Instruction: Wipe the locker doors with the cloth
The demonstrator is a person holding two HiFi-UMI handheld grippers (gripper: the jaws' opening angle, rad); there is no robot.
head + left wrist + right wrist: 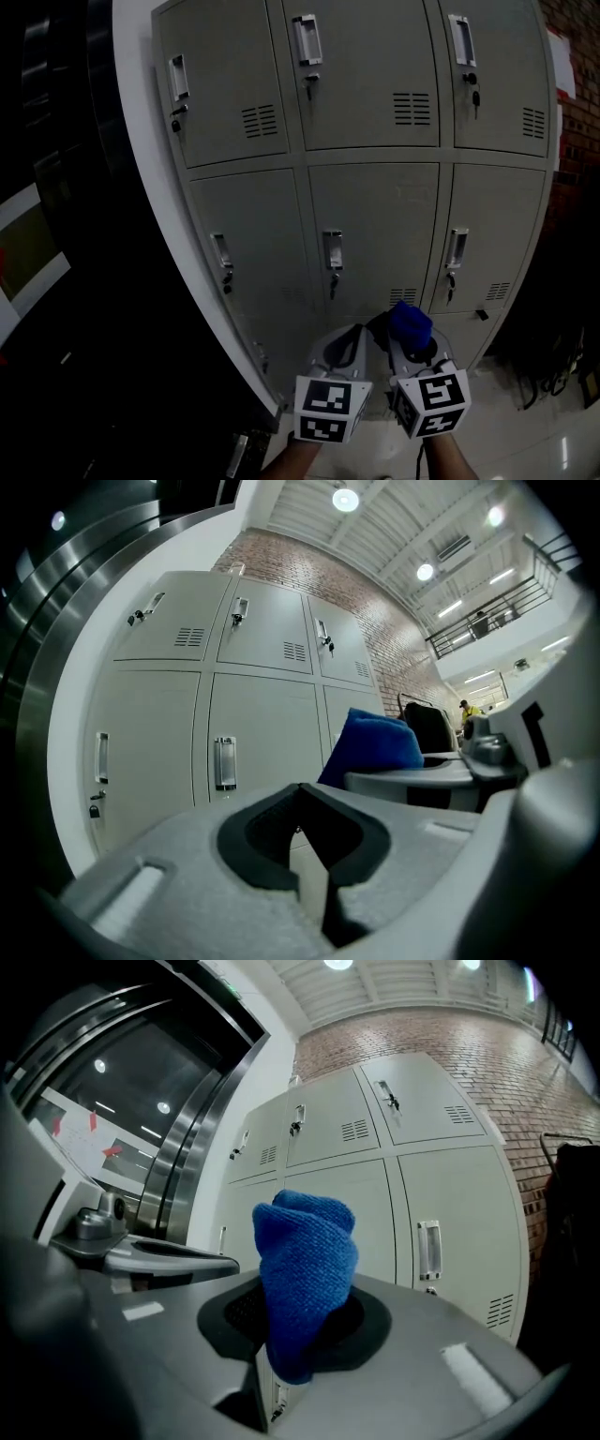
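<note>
Blue knitted cloth [306,1265] stands bunched, pinched in the right gripper [298,1330]; left gripper [314,850] clenched shut, empty.

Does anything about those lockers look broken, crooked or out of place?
Nothing stands out. The locker doors all look shut and level. The blue cloth is bunched in the right gripper, clear of the doors.

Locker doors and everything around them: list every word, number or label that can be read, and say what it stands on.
No text can be read in any view.
Locker doors: no numbers or name labels show.
Sheet on the brick wall: white and red, too blurred to read.
White panel: red marks, too small to read.
Marker cubes: black-and-white patterns, not letters.
Blue cloth: no tag visible.
</note>
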